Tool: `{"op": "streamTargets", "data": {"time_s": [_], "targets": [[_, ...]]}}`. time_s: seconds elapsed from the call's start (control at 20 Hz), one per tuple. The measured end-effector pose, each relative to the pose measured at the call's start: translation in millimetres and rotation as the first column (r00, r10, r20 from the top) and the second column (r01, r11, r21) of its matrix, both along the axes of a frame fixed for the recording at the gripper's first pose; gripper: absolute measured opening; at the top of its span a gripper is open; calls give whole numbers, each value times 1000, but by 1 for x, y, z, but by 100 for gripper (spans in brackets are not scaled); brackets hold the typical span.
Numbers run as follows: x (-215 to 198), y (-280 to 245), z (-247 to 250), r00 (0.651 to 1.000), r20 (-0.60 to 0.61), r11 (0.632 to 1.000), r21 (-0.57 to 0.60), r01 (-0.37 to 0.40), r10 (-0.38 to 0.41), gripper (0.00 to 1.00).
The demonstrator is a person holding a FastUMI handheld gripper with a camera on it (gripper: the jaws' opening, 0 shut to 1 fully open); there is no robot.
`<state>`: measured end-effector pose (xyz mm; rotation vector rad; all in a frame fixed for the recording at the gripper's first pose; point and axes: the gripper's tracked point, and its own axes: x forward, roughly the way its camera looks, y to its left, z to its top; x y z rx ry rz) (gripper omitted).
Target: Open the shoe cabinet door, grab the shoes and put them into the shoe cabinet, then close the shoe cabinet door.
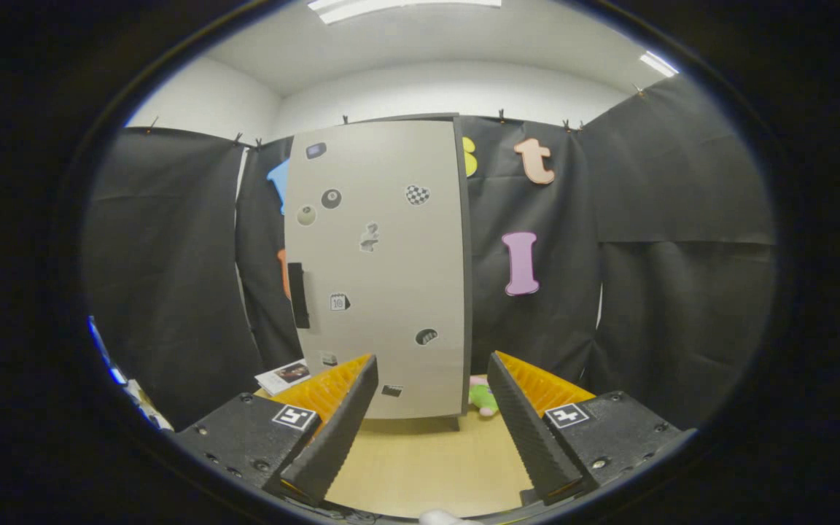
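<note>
Landmark: shoe cabinet (380, 270), upright on the wooden table (420, 459), door shut.

- Left of it: a small booklet (285, 375) lying flat on the table.
- On its door, left edge: dark vertical handle (298, 295). Judged the rigid hold point; the panel looks light and should swing on right-side hinges.
- Gripper (431, 397): fingers spread wide, empty, short of the cabinet.
- Right of the cabinet base: a pink-green soft thing (482, 397), maybe the shoes; cannot tell.

The gripper (431, 408) is held level, pointing straight forward. Its two fingers (340, 423) stand wide apart, ridged inner faces turned inward, with nothing between them
</note>
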<state>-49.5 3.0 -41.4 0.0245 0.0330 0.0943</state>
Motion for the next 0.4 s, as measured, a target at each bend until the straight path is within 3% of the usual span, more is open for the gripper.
{"op": "streamTargets", "data": {"time_s": [0.4], "targets": [[2,-3,2,1000,5,1000,-2,-3,3,99]]}}
